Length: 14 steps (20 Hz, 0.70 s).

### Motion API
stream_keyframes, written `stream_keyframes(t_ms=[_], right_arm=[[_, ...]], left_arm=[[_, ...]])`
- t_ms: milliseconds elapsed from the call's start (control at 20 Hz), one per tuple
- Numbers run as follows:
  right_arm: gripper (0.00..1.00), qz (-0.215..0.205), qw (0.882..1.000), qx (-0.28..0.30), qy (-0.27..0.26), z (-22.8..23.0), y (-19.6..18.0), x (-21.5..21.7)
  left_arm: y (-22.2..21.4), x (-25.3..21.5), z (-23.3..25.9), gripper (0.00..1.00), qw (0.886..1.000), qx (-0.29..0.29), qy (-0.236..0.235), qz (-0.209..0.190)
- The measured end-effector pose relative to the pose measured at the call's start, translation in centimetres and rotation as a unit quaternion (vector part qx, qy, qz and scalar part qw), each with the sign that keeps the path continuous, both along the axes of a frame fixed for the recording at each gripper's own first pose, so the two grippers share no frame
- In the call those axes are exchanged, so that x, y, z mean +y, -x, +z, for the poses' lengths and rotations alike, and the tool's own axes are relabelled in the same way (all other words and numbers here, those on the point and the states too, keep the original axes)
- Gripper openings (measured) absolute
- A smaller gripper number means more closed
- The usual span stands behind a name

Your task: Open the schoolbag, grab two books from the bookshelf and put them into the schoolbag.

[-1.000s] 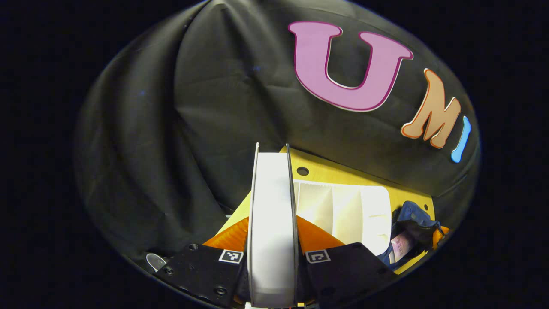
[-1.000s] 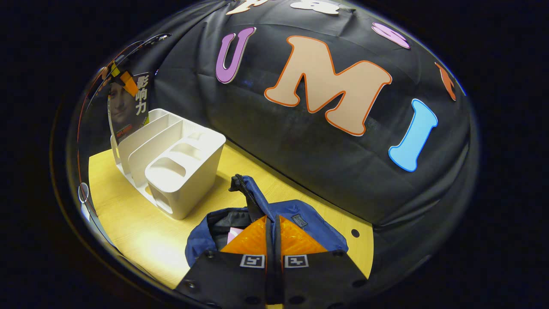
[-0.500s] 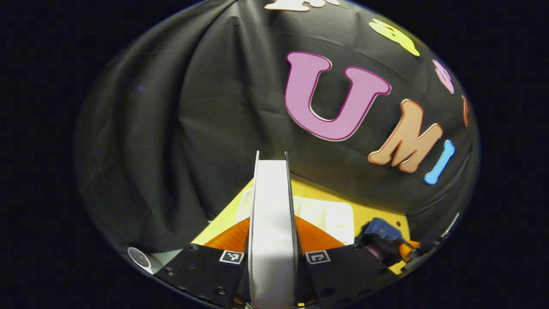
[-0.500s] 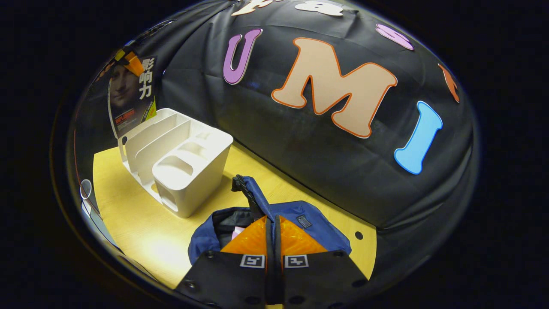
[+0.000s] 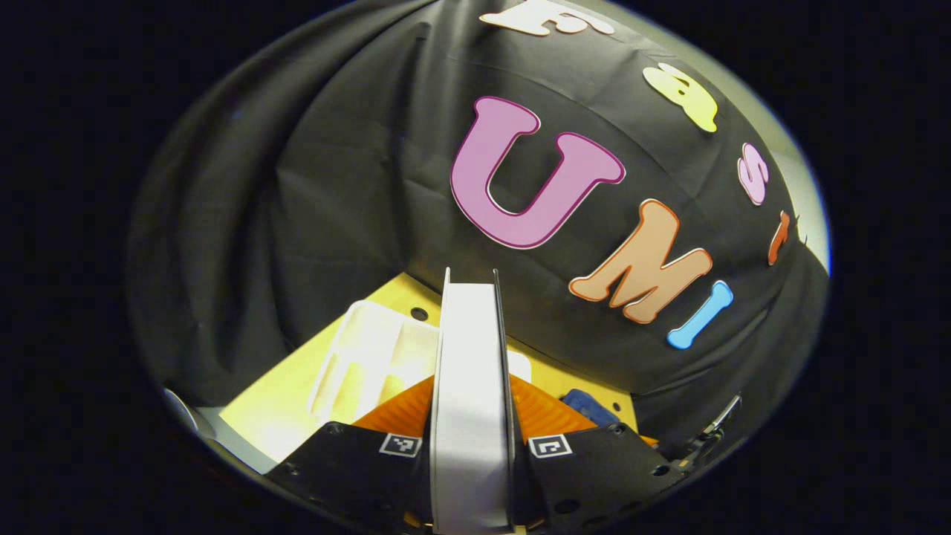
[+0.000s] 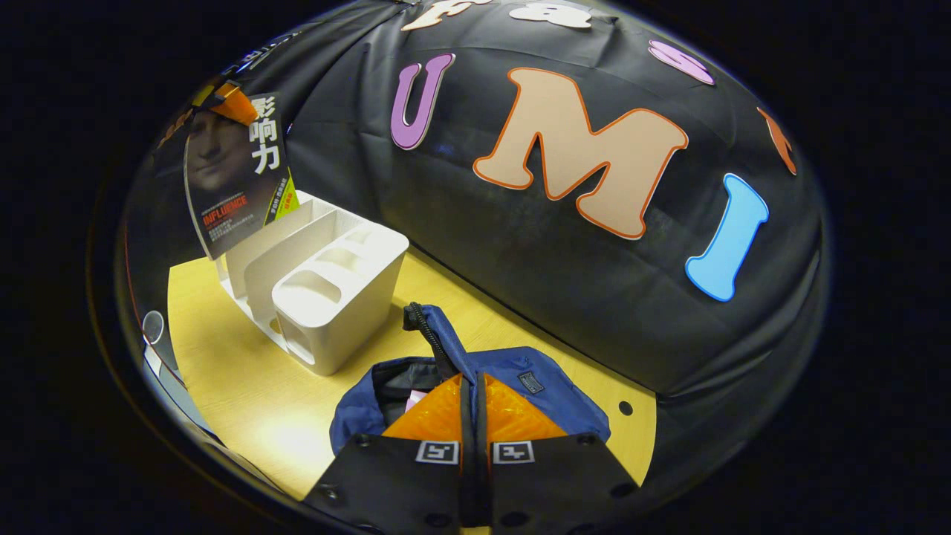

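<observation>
In the left gripper view my left gripper (image 5: pixel 472 383) is shut on a book (image 5: pixel 469 334), whose white page edge stands upright between the fingers. In the right gripper view the same dark-covered book (image 6: pixel 234 178) hangs in the air above the left end of the white bookshelf (image 6: pixel 327 275), held from its top. The blue schoolbag (image 6: pixel 535 379) lies open on the table with a pink book (image 6: pixel 409 401) inside. My right gripper (image 6: pixel 473 386) is shut on the bag's zipped flap and holds it up.
The yellow wooden table (image 6: pixel 245 386) carries the bookshelf (image 5: pixel 371 357) and, right of it, the schoolbag (image 5: pixel 587 405). A small hole (image 6: pixel 625 408) sits in the tabletop right of the bag. The black cloth wall stands close behind both.
The left gripper has lifted the book clear of the bookshelf and swung towards the bag side; the shelf slid left in its view. The right gripper has kept still on the flap.
</observation>
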State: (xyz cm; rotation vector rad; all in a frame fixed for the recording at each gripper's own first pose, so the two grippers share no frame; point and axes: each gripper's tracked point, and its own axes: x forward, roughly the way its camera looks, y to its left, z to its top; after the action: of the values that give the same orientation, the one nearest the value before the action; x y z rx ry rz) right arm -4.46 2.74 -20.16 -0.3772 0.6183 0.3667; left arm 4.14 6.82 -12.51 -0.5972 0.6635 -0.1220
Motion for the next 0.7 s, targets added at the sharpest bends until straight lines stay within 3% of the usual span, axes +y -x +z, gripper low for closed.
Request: stream_keyframes(t_ms=[250,700], right_arm=[[0.03,0.005,1.0,0.001,-0.005,0.2,0.1,-0.3],[0.03,0.024,1.0,0.003,-0.004,0.3,0.1,-0.3]], left_arm=[[1.6,-4.4,-2.5,0.37,0.997,0.025,0.07,-0.009],[4.0,-11.9,-5.8,0.37,0.988,0.049,0.148,-0.022]])
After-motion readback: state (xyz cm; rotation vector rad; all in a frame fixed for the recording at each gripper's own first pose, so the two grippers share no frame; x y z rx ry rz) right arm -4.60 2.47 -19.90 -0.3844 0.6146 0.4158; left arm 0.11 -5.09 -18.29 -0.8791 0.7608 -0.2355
